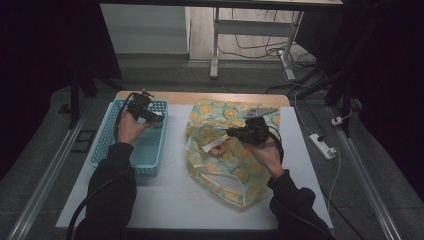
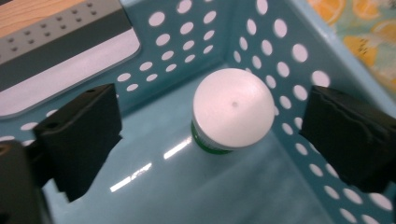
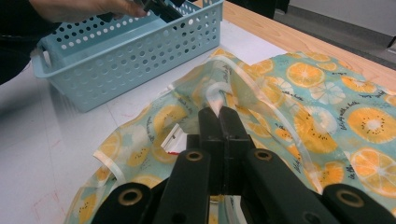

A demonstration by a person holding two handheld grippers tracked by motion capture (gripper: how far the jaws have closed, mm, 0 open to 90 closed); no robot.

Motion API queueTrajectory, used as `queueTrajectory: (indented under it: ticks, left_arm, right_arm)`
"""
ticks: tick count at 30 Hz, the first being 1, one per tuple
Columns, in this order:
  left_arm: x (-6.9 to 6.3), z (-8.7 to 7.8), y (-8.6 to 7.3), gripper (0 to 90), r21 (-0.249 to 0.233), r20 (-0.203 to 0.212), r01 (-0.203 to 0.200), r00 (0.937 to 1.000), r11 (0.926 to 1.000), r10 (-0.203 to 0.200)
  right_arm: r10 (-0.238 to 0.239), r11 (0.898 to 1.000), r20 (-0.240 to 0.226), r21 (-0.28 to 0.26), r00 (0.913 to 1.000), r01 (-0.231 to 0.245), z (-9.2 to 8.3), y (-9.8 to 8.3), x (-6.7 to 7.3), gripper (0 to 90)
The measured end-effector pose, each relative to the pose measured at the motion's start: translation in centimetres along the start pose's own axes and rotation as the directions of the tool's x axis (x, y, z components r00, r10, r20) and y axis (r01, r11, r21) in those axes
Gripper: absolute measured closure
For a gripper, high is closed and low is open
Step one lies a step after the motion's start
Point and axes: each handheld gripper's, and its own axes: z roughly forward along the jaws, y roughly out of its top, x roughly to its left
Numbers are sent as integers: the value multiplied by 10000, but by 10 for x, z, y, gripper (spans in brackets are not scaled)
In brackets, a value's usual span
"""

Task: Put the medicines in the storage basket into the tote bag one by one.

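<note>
Blue perforated plastic basket [image 1: 110,135] holds a white-lidded jar [image 2: 232,109] beneath the wide-open left gripper [image 2: 210,135]; beside the basket, the right gripper [image 3: 218,122] pinches an orange-patterned bag [image 3: 327,107].

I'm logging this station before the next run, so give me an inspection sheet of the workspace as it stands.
Surface: white table, wooden strip at its far edge.
Job's things: blue perforated basket holding a white-lidded jar; fruit-print bag lying beside it.
Clutter: nothing seen.
Grippers: left tool open, jaws either side of the jar, not touching; right tool shut on the bag's edge.
Cables: one trails from each tool; power strip on the floor.
Surroundings: dark room, desk legs behind.
</note>
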Motion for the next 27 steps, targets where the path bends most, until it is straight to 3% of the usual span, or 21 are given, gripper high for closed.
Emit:
queueTrajectory:
  ticks: [4, 11, 18, 27]
  left_arm:
    - [-3, 6, 2, 196, 202, -132, -157, 9998, 9997, 159]
    - [-4, 7, 4, 495, 381, 287, -94, 9996, 9992, 83]
    - [-6, 4, 4, 505, 553, -19, 92, 10000, 9984, -91]
    - [-4, -18, 1, 507, 59, 235, 259, 9994, 9996, -261]
  right_arm:
    - [-13, 10000, 3, -12, 10000, 13, 0, 0, 0, 900]
    - [-13, 10000, 5, -14, 10000, 13, 0, 0, 0, 900]
    - [-33, 10000, 2, -6, 10000, 33, 0, 0, 1, 900]
    - [-28, 10000, 24, -30, 10000, 28, 0, 0, 1, 900]
